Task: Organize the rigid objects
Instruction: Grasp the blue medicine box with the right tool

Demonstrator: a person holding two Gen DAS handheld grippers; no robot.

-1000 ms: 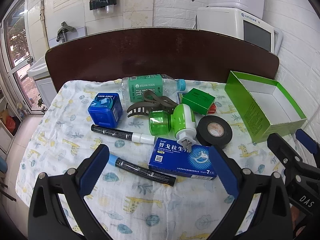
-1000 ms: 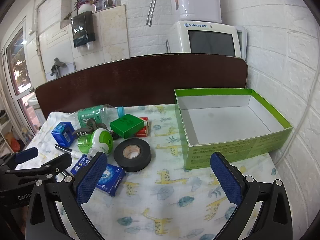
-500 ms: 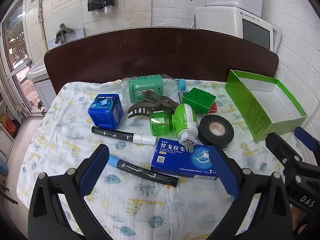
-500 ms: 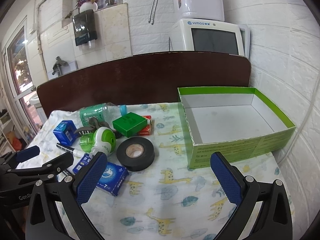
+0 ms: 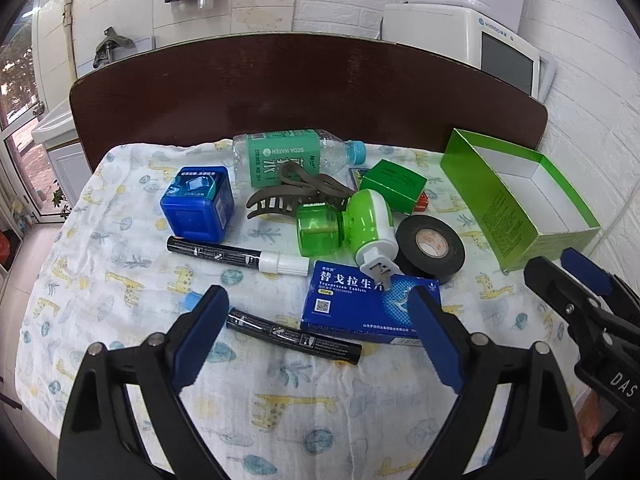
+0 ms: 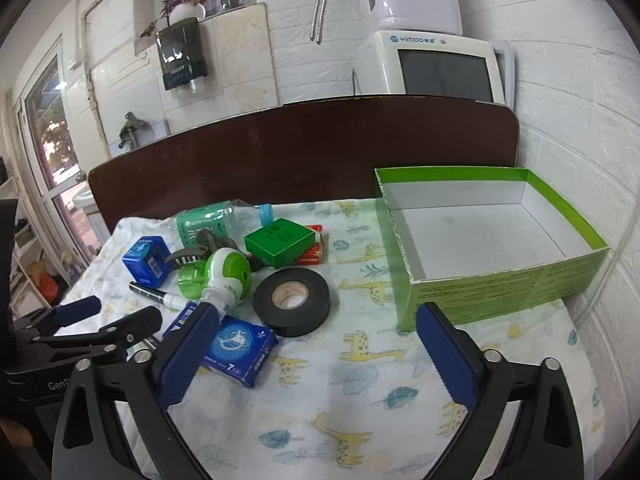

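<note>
Nothing is sorted yet: the green box (image 6: pixel 492 240) is empty, and the tape (image 6: pixel 292 296), markers (image 5: pixel 236 256) and other items lie on the bench (image 6: pixel 360 400). Both the left gripper (image 5: pixel 316 340) and the right gripper (image 6: pixel 316 356) hang apart, holding nothing.

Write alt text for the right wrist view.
An open right gripper hovers over a giraffe-print cloth, facing an empty green cardboard box at right. To its left lie a black tape roll, a blue tablet box and a green plug-in device.
</note>
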